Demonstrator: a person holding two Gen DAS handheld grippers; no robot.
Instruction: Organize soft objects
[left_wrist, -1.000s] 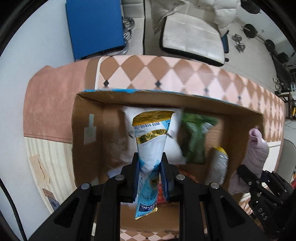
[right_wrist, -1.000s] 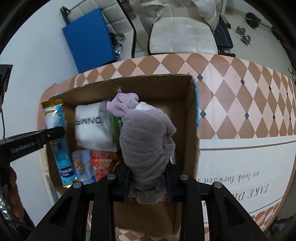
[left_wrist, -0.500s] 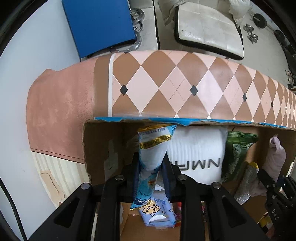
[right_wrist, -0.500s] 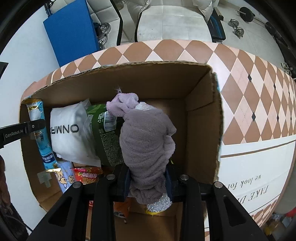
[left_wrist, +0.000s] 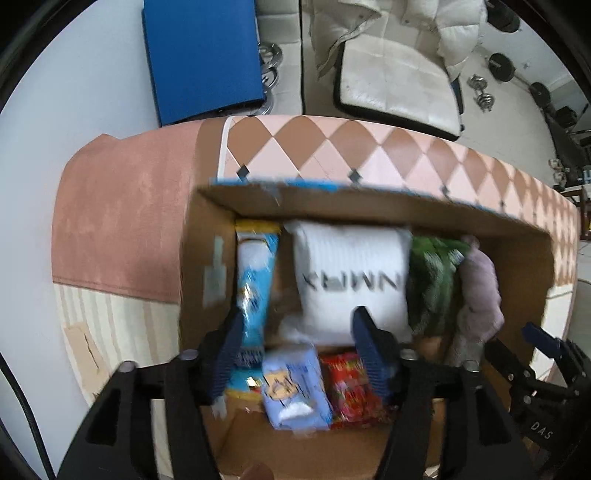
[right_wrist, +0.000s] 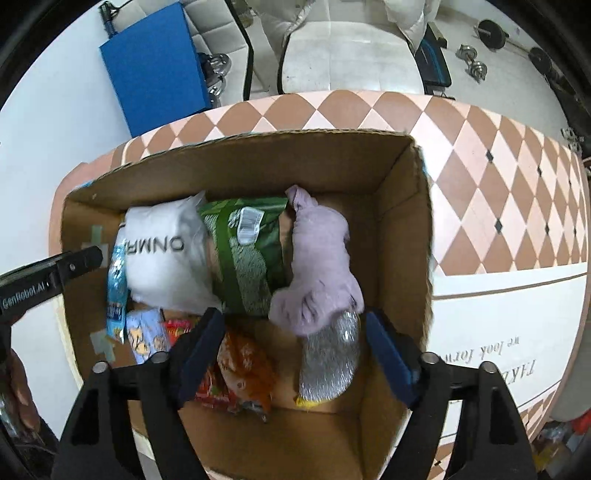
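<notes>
A cardboard box (left_wrist: 369, 210) (right_wrist: 402, 229) stands on the checkered table. Inside lie a blue snack packet (left_wrist: 255, 280) (right_wrist: 116, 291) at the left wall, a white sock bundle (left_wrist: 351, 273) (right_wrist: 162, 258), a green packet (left_wrist: 432, 280) (right_wrist: 247, 251) and a lilac towel (left_wrist: 480, 288) (right_wrist: 321, 269). My left gripper (left_wrist: 299, 347) is open above the box, its left finger touching the blue packet. My right gripper (right_wrist: 291, 347) is open and empty just in front of the lilac towel, which rests on a silver packet (right_wrist: 328, 358).
Small packets lie at the box's near side: light blue (left_wrist: 295, 387), red (left_wrist: 347, 384) and orange (right_wrist: 247, 365). A blue board (left_wrist: 201, 55) and a white padded seat (left_wrist: 391, 77) stand beyond the table. Dumbbells (right_wrist: 472, 59) lie on the floor.
Both grippers opened. The blue packet was let go at the box's left wall and the lilac towel was let go at the right, beside the green packet.
</notes>
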